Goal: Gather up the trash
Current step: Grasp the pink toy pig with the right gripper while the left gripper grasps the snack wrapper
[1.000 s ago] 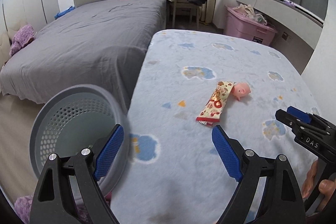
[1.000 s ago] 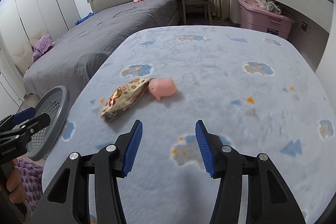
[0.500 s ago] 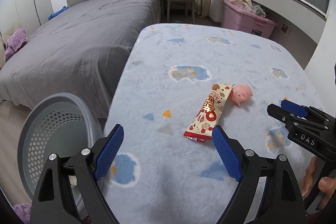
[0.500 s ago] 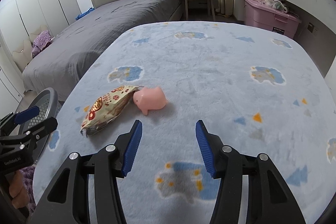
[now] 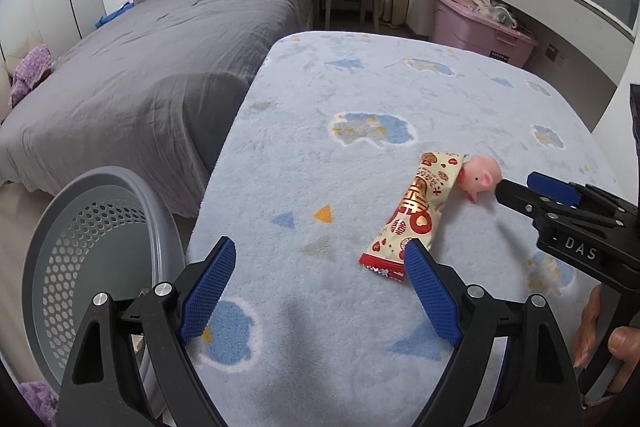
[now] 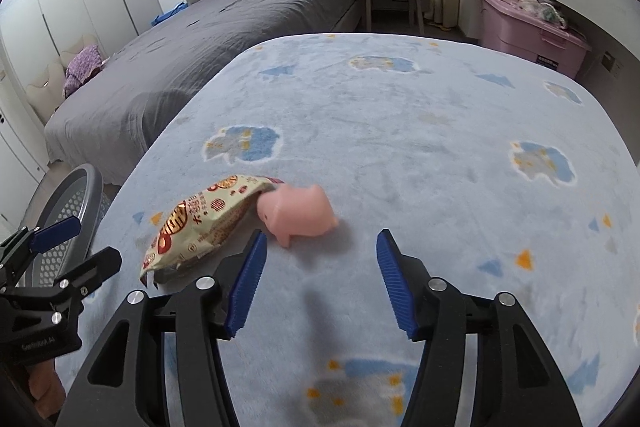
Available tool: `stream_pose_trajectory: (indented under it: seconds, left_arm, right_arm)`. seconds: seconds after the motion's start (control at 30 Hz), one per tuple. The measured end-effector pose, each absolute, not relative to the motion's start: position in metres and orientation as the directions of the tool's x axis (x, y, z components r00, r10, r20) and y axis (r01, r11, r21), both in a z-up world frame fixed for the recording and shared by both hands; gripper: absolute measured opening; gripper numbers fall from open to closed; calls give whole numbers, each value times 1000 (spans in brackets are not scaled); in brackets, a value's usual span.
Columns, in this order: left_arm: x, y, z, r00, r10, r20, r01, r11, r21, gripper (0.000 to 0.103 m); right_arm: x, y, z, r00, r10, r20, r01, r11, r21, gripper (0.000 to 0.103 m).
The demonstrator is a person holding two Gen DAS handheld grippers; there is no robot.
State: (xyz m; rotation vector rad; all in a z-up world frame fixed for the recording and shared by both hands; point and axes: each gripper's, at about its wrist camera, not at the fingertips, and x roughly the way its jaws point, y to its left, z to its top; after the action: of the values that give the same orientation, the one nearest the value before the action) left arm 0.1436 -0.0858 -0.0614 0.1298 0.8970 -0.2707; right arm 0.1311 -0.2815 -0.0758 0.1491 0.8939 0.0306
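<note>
My left tongs (image 5: 316, 291) are spread wide over the fluffy blue blanket (image 5: 320, 155), holding nothing; my right tongs (image 6: 320, 279) are spread too, also bare. Just past the right tips lies the snack wrapper (image 6: 200, 223) (cream with red print), flat on the blanket, its far end touching a pink toy pig (image 6: 298, 213). The grey perforated bin (image 5: 92, 251) stands beside the blanket's left edge.
</note>
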Motion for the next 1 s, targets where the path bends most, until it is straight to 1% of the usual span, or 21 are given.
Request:
stream_pose_trajectory:
  seconds: [0.33,0.47,0.73,0.77,0.83,1.0]
  left_arm:
    - [149,-80,-67,584,-171,-793,272,962,-7,84]
    - [149,-78,-68,586,-172,-792,268,963,-11,88]
    - [149,-76,-67,589,-174,-789,264,964,-15,90]
    - [149,-76,-67,589,-174,-789,265,964,-15,90]
    - [149,-76,-67,589,-175,-789,266,964,-15,90]
    - [148,-77,-67,590,-172,-789,269,963,-8,90]
  right_arm:
    - [155,-270,-89,595,91,-799,15,992,125,60]
    - [164,-268,-93,579,87,-811,20,993,120,60]
    - [175,-264,-98,574,68,-816,28,994,102,60]
    - [174,-263,-98,574,66,-816,26,995,99,59]
    - [173,-262,-98,578,63,-814,21,995,93,50]
    - [169,-261,-97,590,64,-805,15,996,90,50]
